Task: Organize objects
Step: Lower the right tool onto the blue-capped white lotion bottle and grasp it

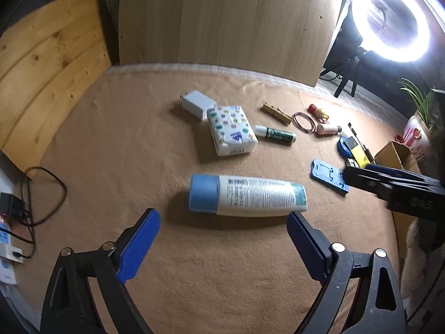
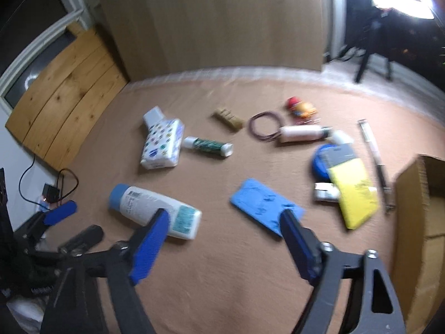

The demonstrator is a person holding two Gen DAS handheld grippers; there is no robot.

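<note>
A white lotion tube (image 1: 250, 194) with a blue cap lies on its side on the tan cloth (image 1: 111, 144). My left gripper (image 1: 222, 217) hangs open just in front of it, its blue pads apart and clear of the tube. My right gripper (image 2: 224, 214) is open too, with bare cloth between its pads. A flat blue phone stand (image 2: 261, 206) lies just beyond its right fingertip, and the lotion tube (image 2: 153, 208) sits by its left fingertip. Farther back lie a tissue pack (image 1: 230, 129), a white charger (image 1: 197, 103) and a green and white stick (image 1: 275, 133).
A clothespin (image 1: 276, 114), hair ties (image 1: 303, 121), a pink bottle (image 1: 326, 129), a red and yellow toy (image 1: 318, 111), a blue disc (image 2: 319, 161) and a yellow pack (image 2: 353, 189) lie to the right. An open cardboard box (image 2: 417, 208) stands at the right edge. Cables and a power strip (image 1: 11, 247) sit left.
</note>
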